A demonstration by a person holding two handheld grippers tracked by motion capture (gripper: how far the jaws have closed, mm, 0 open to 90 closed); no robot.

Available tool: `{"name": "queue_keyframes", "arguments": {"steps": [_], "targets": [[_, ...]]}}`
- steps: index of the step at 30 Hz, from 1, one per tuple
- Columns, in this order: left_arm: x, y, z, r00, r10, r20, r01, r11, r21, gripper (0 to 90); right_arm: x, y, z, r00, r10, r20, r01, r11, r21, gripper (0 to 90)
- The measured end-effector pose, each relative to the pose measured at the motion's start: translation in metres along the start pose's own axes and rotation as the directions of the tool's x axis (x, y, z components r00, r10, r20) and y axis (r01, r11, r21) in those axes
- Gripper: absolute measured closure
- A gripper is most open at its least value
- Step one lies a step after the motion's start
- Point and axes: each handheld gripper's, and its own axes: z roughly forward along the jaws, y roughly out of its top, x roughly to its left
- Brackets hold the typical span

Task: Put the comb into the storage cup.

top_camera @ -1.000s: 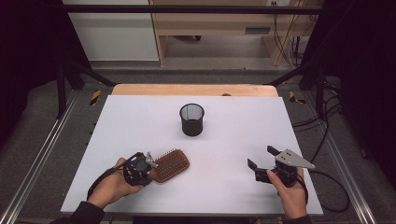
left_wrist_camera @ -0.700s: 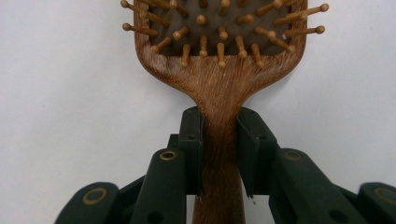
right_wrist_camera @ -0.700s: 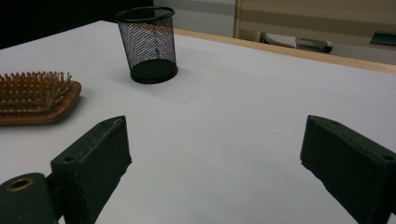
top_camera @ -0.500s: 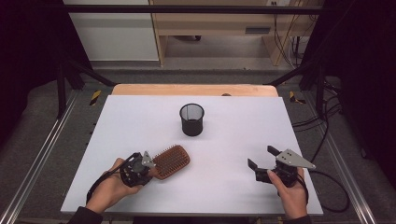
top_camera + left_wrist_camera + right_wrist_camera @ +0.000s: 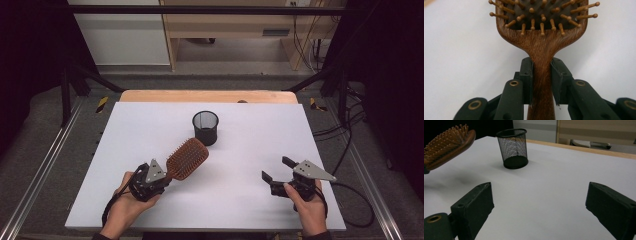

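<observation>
Gripping the hairbrush (image 5: 541,50) handle, left tongs (image 5: 541,82) hold it seemingly clear of the table (image 5: 250,200).

White table (image 5: 150,120); black mesh cup (image 5: 205,127) upright near centre-back.

A lab: white table (image 5: 150,115) framed by metal rails (image 5: 45,165), black curtains (image 5: 30,45), trailing cables (image 5: 345,135).

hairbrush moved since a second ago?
Yes. The hairbrush, clamped by its handle in the left gripper, has lifted off the table, its head now closer to the mesh cup.
</observation>
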Motion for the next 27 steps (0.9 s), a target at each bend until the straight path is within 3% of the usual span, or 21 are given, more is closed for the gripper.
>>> {"name": "queue_keyframes", "arguments": {"steps": [4,7,11,15,18,19,21,24,27], "targets": [[0.000,-0.003,0.002,0.9994,-0.031,-0.013,0.030,0.9980,-0.056,72.8,0.005,0.002,0.004,0.9981,0.046,-0.041,-0.047,0.999,-0.020,6.8],[-0.003,-0.002,0.002,0.9988,-0.007,-0.048,0.003,0.9979,-0.064,72.8,0.012,0.004,0.010,0.9921,0.087,-0.090,-0.090,0.995,-0.030,5.4],[-0.006,-0.002,0.000,0.9988,-0.007,-0.048,0.002,0.9957,-0.092,72.9,0.023,0.010,0.023,0.9804,0.127,-0.151,-0.134,0.990,-0.037,3.9],[-0.010,-0.002,-0.003,0.9993,0.010,-0.035,-0.015,0.9886,-0.150,72.8,0.032,0.022,0.036,0.9744,0.132,-0.182,-0.142,0.989,-0.043,3.4],[-0.011,-0.002,-0.004,0.9996,0.011,-0.024,-0.015,0.9860,-0.166,72.9,0.038,0.028,0.043,0.9687,0.152,-0.196,-0.166,0.985,-0.053,3.9],[-0.012,-0.002,-0.004,0.9999,0.002,-0.016,-0.005,0.9854,-0.170,72.8,0.046,0.033,0.050,0.9582,0.182,-0.221,-0.199,0.978,-0.057,4.6],[-0.014,-0.003,-0.003,0.9999,-0.006,-0.016,0.003,0.9848,-0.174,72.9,0.056,0.037,0.057,0.9475,0.193,-0.255,-0.214,0.975,-0.057,4.9],[-0.014,-0.004,-0.003,0.9999,-0.006,-0.015,0.004,0.9834,-0.182,72.9,0.067,0.040,0.062,0.9428,0.186,-0.277,-0.210,0.976,-0.061,5.8],[-0.015,-0.004,-0.004,0.9997,-0.011,-0.019,0.007,0.9807,-0.195,72.9,0.084,0.043,0.074,0.9315,0.190,-0.310,-0.212,0.976,-0.041,6.7]]}}
